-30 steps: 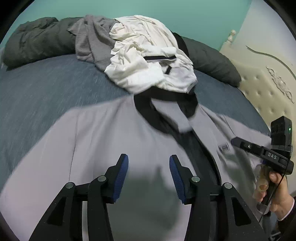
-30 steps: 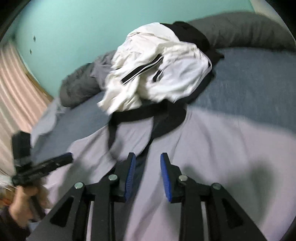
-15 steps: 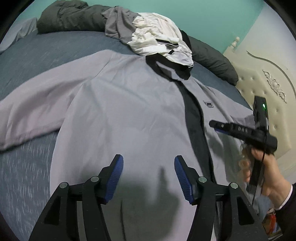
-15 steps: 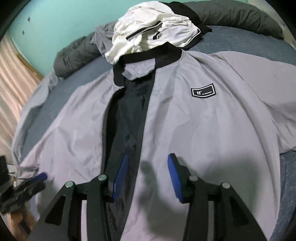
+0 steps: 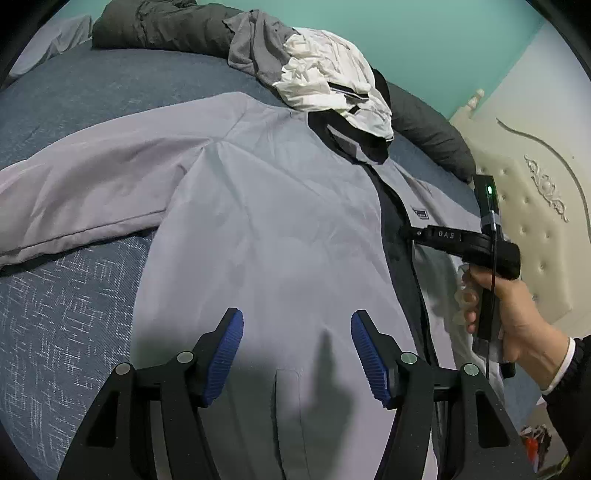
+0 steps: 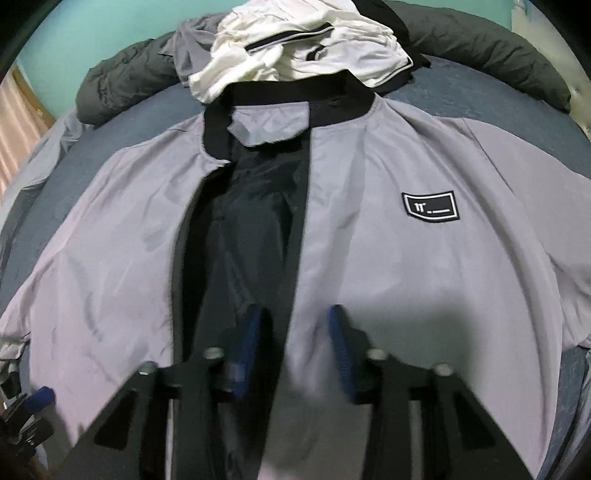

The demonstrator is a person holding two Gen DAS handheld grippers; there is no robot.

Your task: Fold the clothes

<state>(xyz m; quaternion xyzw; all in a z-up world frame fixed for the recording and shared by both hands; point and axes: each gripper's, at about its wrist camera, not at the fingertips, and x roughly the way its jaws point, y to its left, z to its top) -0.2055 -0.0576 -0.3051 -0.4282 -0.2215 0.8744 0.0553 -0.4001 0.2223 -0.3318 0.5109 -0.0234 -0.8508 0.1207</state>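
A light grey jacket (image 6: 388, 258) lies spread face up across a blue-grey patterned bed cover (image 5: 66, 295), its front open so the dark lining (image 6: 251, 229) shows down the middle, its black ribbed collar (image 6: 295, 99) toward the far end of the bed and one sleeve (image 5: 85, 192) stretched out to the side. On the chest sits a black rectangular patch (image 6: 430, 206) with a white outline and white marks that read roughly as "11" beside a short line; smaller print under it is too fine to read. The right gripper (image 6: 295, 343) hovers low over the open front edge, its blue pads blurred; its jaws are closing, with the grey front panel's edge seen between them, though whether the pads press the cloth cannot be told. The left gripper (image 5: 297, 354) is over the other front panel, jaws opening and empty. From the left wrist view the right tool's side reads "DAS" (image 5: 446, 234), held in a hand (image 5: 506, 314), with a green light (image 5: 489, 190) glowing. Beyond the collar lie a crumpled white garment (image 5: 332, 81), a grey one (image 5: 255, 48) and a dark duvet (image 5: 166, 26) against a teal wall (image 5: 424, 44); a cream tufted headboard (image 5: 532, 221) stands to the side.
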